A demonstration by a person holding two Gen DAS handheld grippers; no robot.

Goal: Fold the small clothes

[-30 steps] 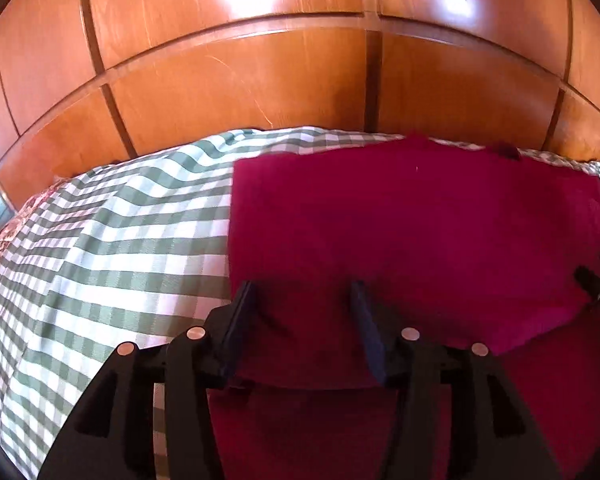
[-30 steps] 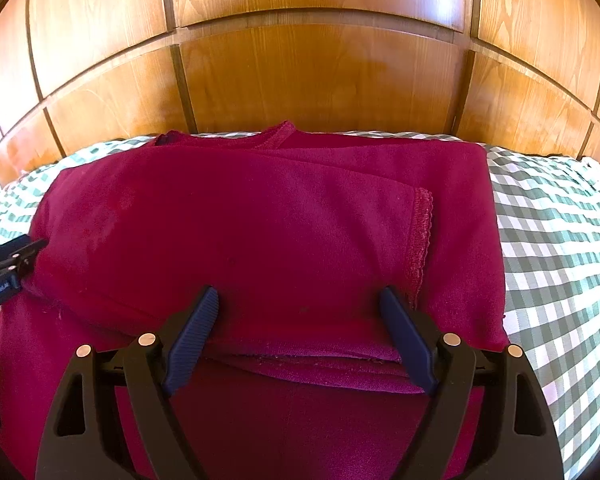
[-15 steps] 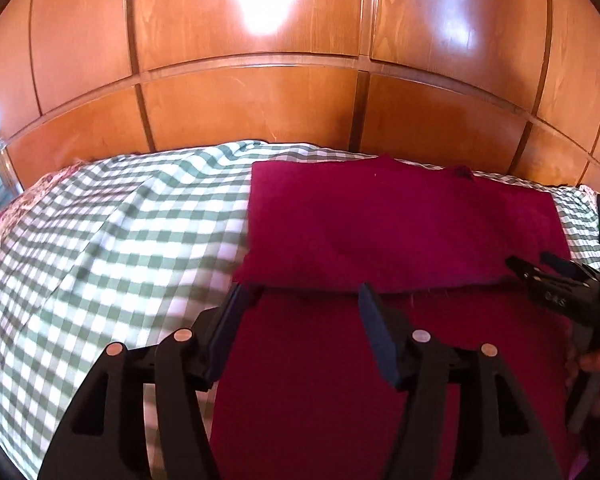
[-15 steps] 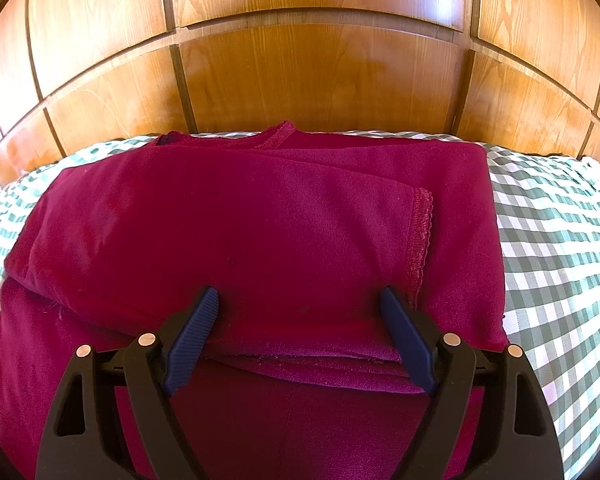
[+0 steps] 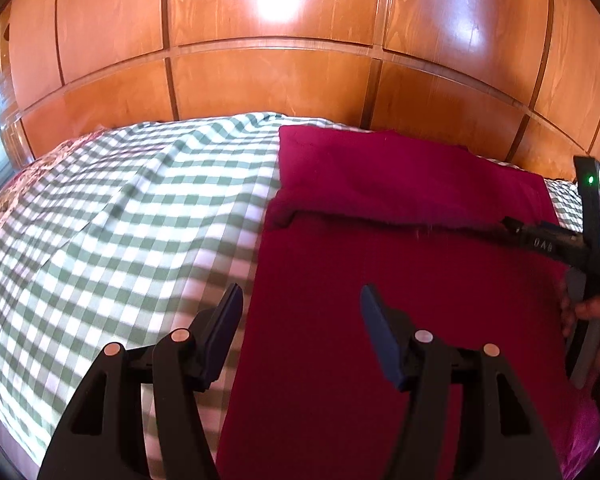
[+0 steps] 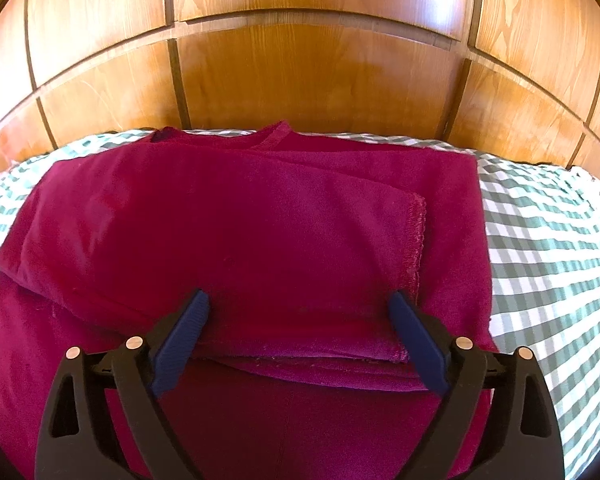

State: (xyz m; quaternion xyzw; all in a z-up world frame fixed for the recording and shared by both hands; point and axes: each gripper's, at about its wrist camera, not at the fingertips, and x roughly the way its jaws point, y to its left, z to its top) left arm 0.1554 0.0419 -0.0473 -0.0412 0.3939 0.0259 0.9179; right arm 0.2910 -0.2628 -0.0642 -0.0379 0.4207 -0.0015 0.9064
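A dark red garment [image 5: 400,280] lies on the checked bed cover, its upper part folded down in a thick layer [image 6: 236,240] with a scalloped hem at the right. My left gripper [image 5: 300,312] is open and empty, above the garment's left edge near its lower part. My right gripper [image 6: 300,312] is open and empty, its jaws spread over the near edge of the folded layer. In the left wrist view the right gripper [image 5: 540,236] shows at the far right, held by a hand, its tip at the folded layer's edge.
The green and white checked cover [image 5: 120,220] spreads to the left of the garment and also to its right [image 6: 540,260]. A wooden panelled headboard [image 6: 300,80] stands right behind the bed. A floral fabric shows at the bed's far left edge [image 5: 4,200].
My left gripper has drawn back and up from the folded layer and now sits over the garment's left edge. My right gripper has stayed still and open.
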